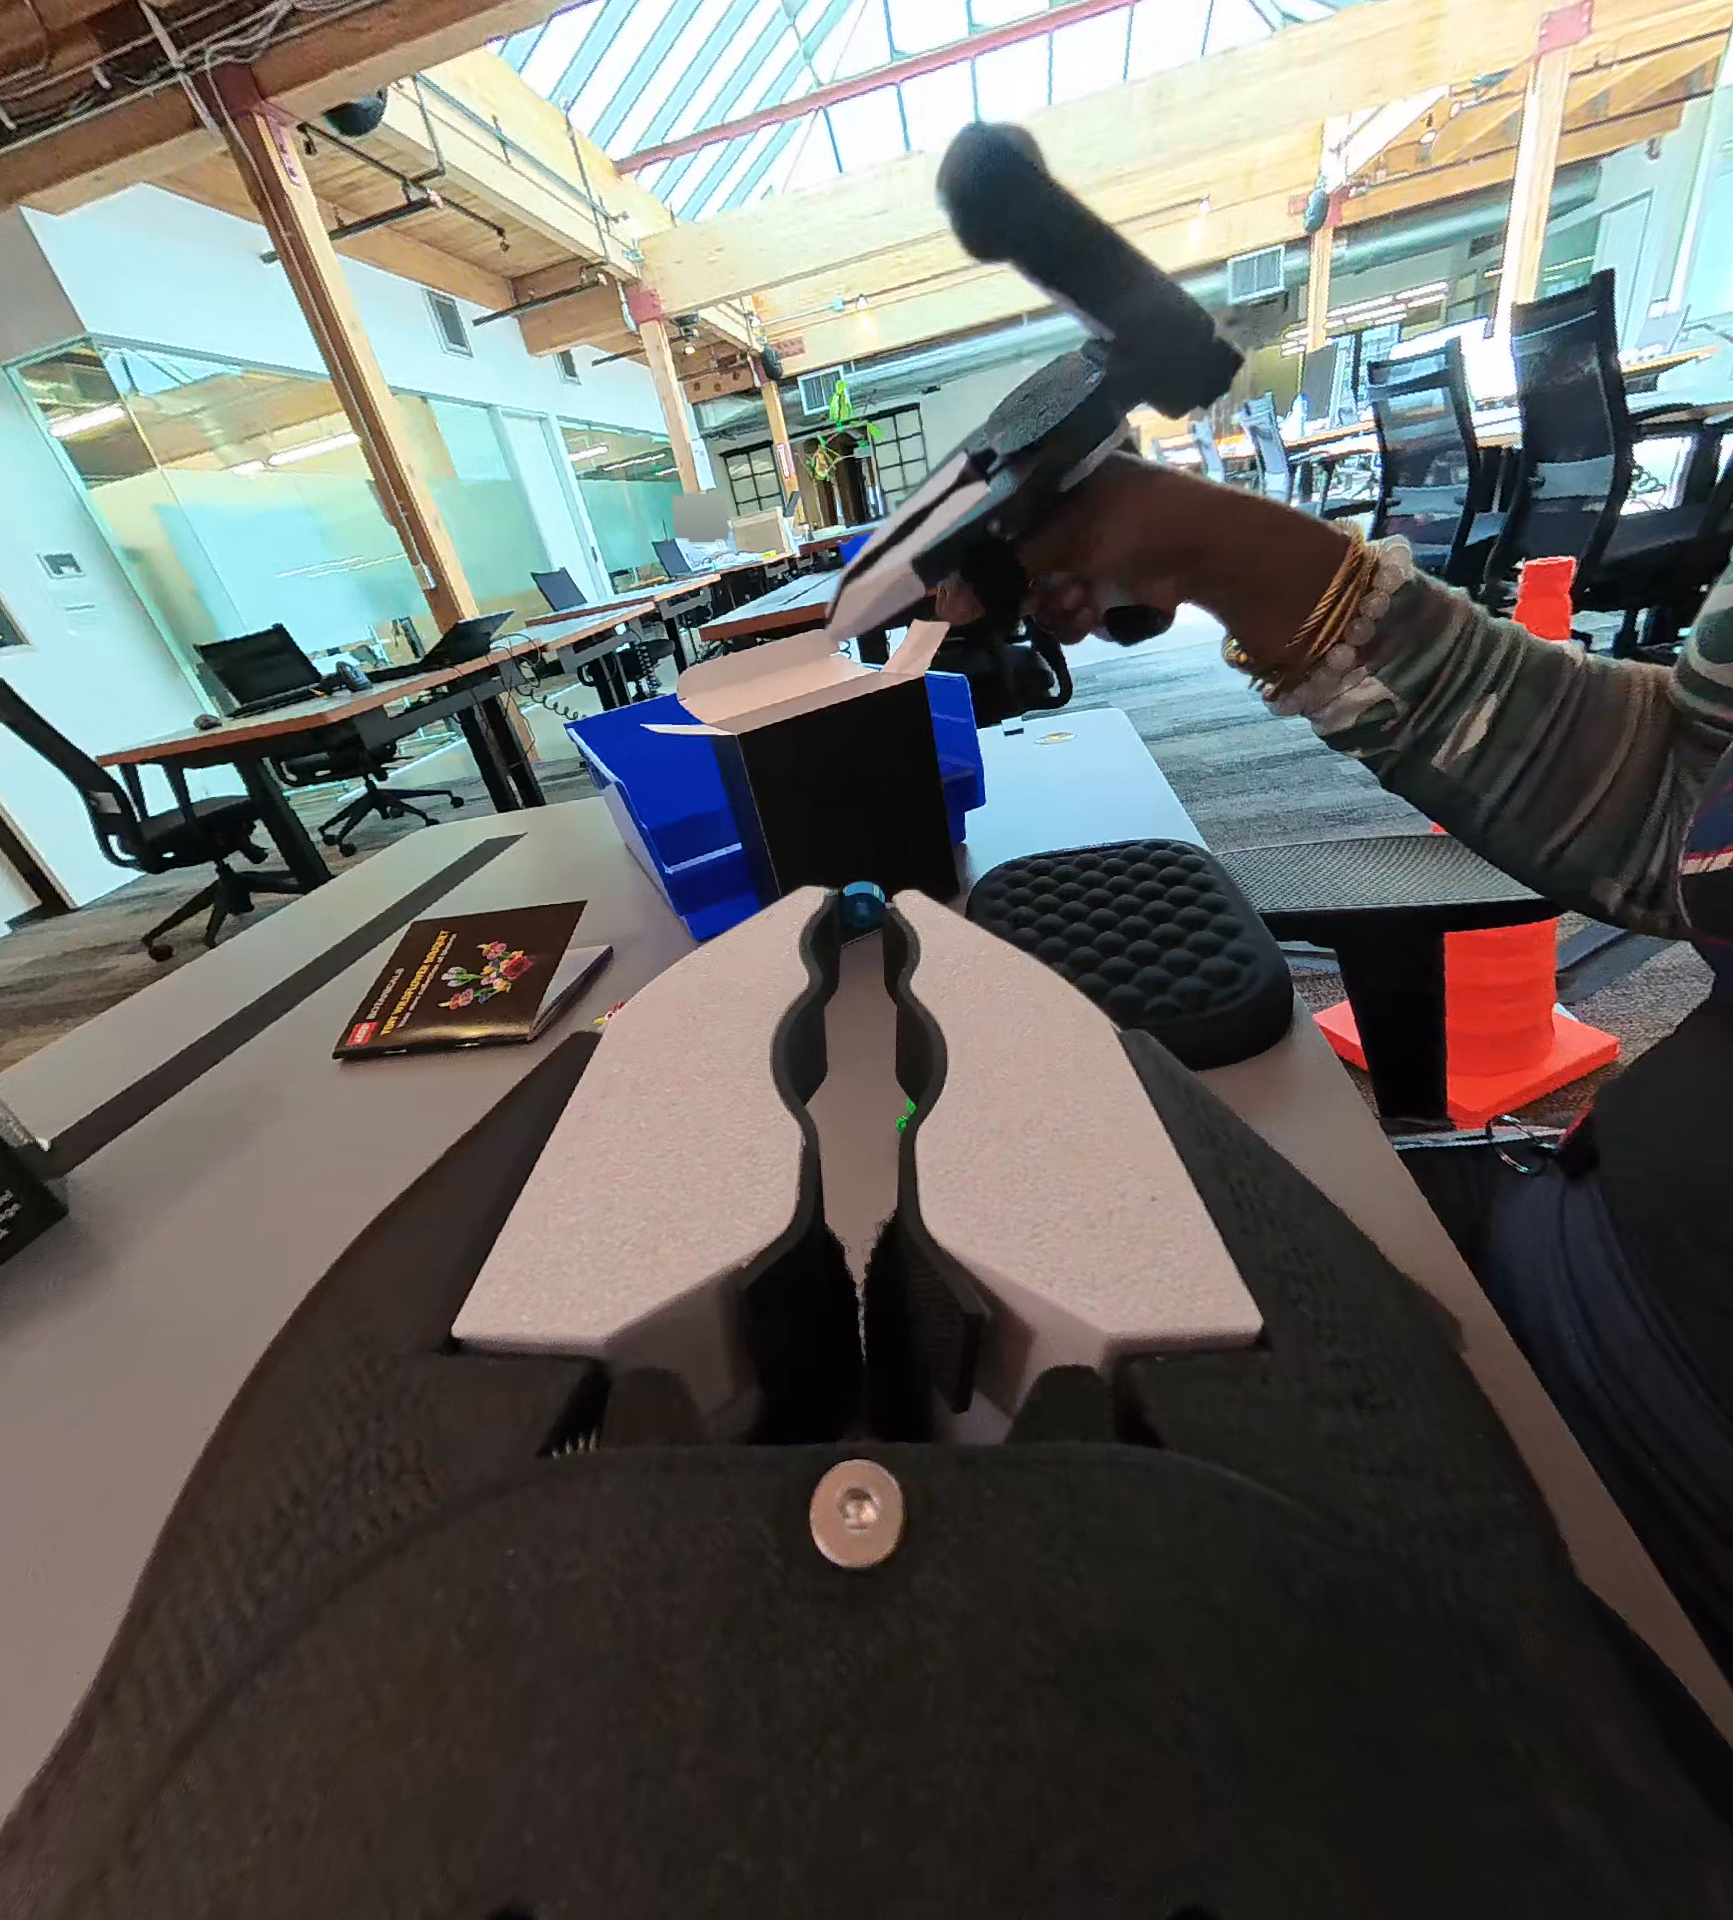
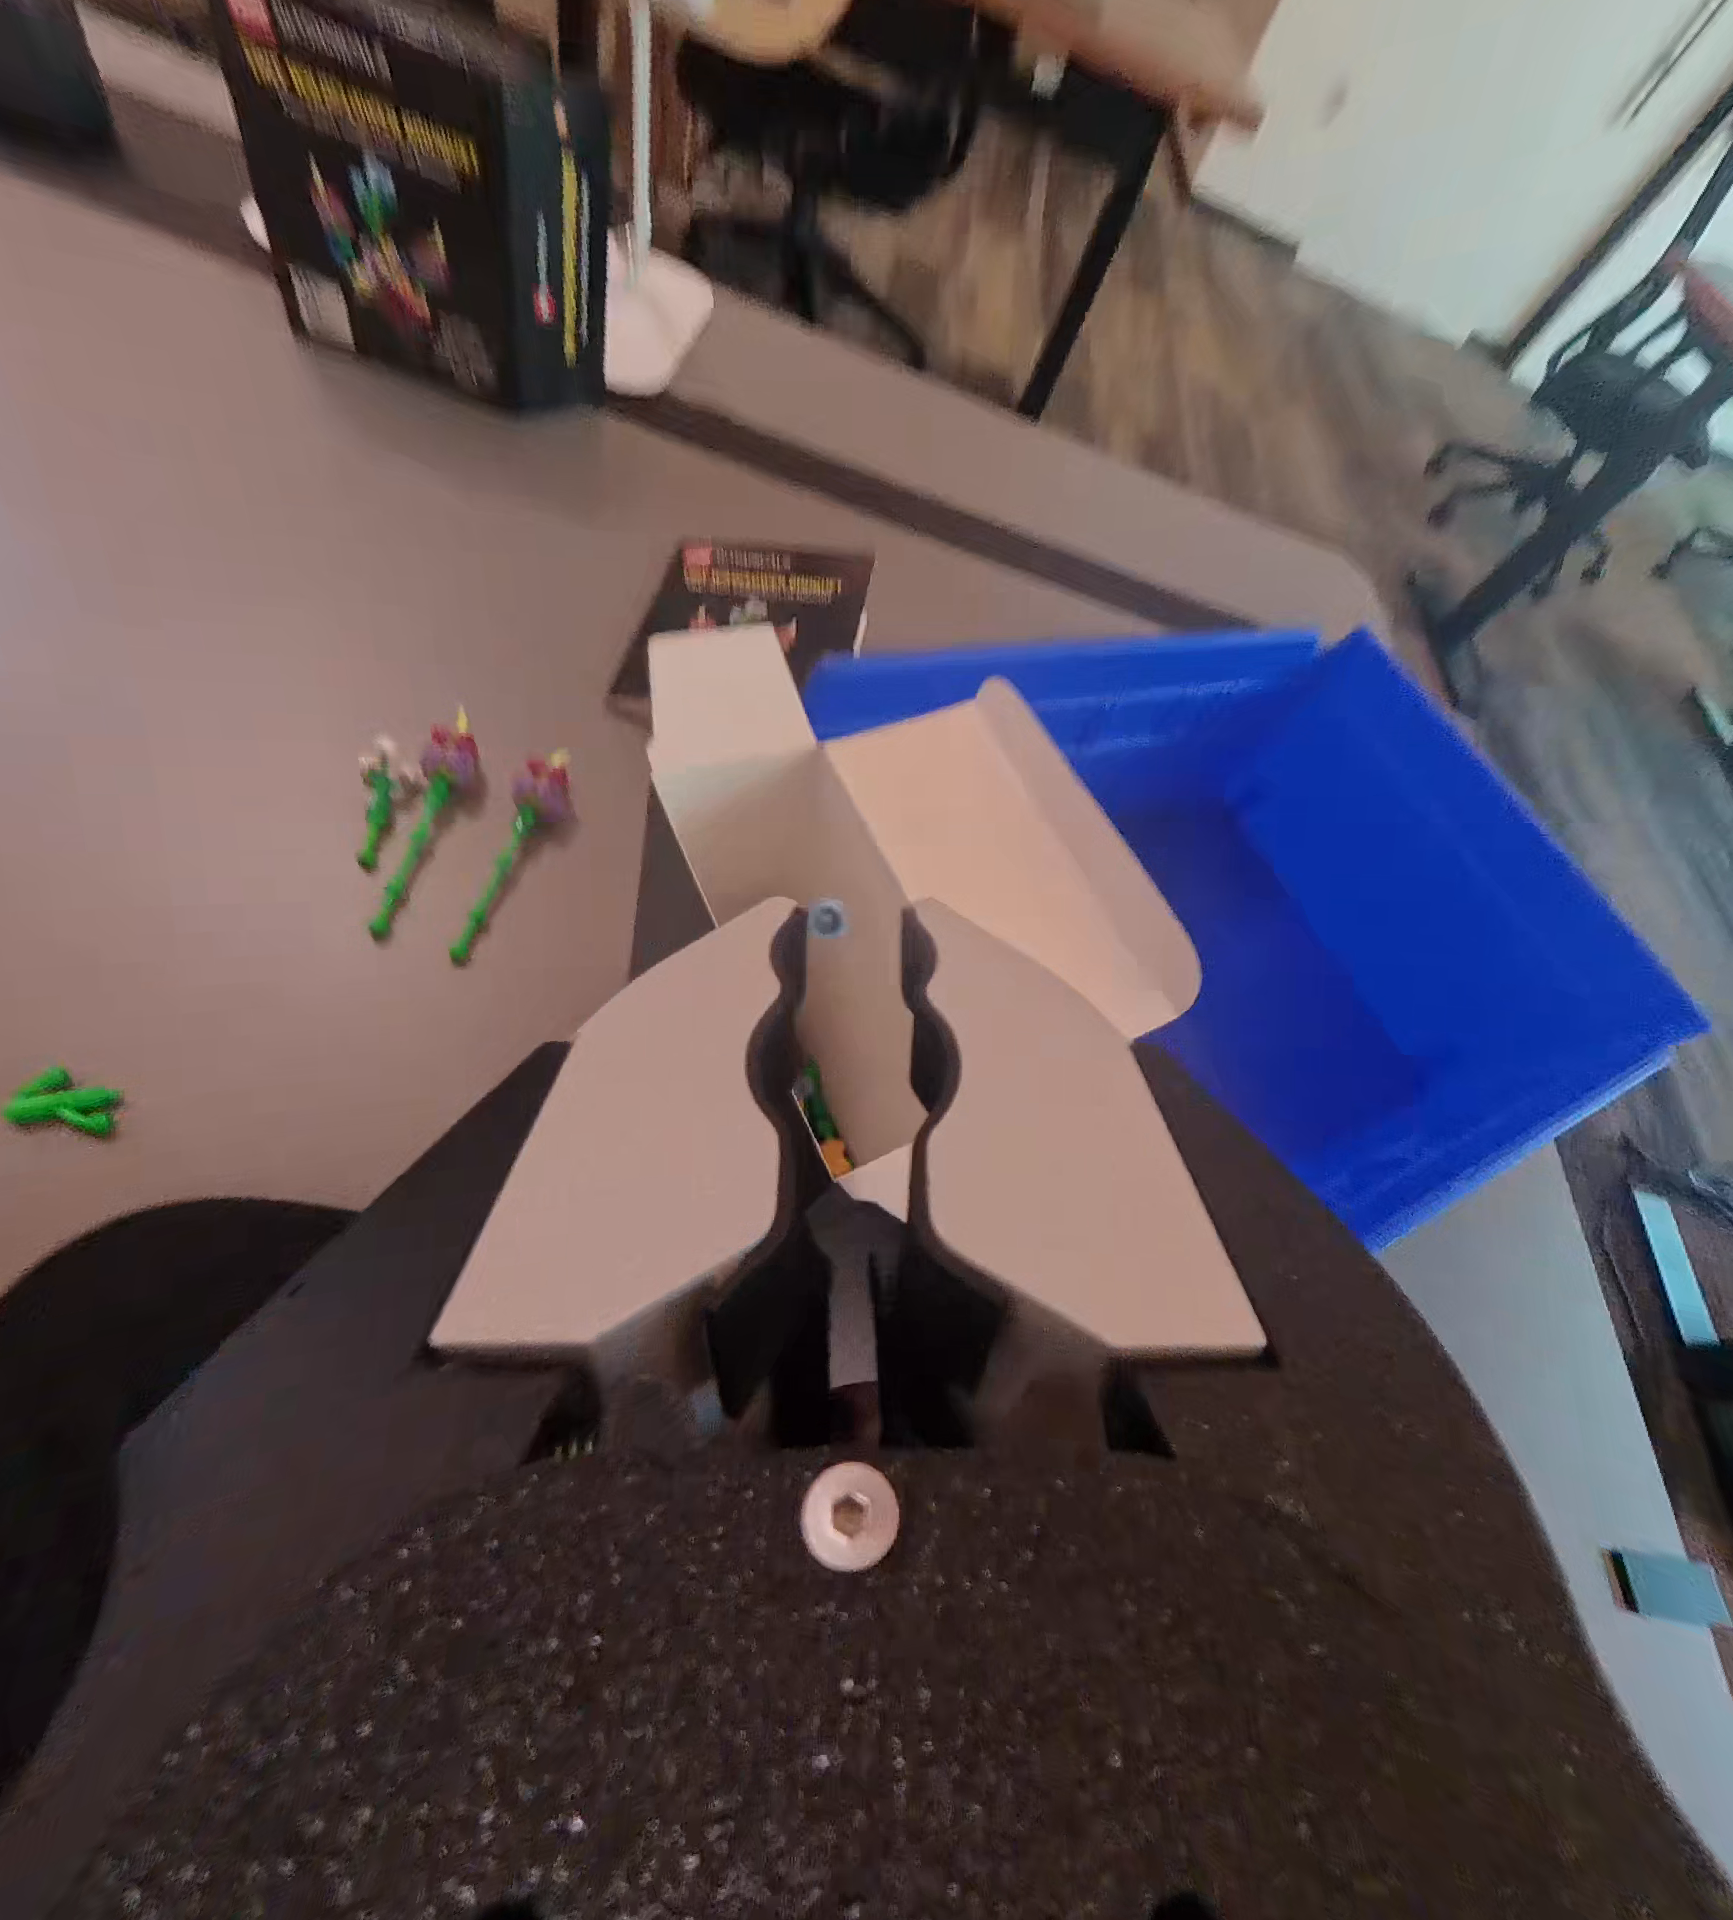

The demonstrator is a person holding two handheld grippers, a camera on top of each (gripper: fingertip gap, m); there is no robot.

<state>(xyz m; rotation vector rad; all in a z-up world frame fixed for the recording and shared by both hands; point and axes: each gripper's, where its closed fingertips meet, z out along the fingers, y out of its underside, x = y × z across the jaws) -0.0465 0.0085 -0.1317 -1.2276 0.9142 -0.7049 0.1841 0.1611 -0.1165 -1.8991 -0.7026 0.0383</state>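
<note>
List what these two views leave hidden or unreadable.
- Inside of the open box: right wrist view, mostly covered by the right hand-held gripper fingers; only bits of green and orange show.
- Blue bin contents: left wrist view, blocked by its wall and the box.
- Toy flowers: right wrist view, motion blur hides detail.
- Left hand-held gripper: whether its tips touch anything.

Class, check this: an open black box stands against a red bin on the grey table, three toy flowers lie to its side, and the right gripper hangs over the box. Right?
Not quite: the bin is blue, not red, as the right wrist view shows. The open black box does stand against it on the grey table, toy flowers to its side, the right gripper above.
</note>
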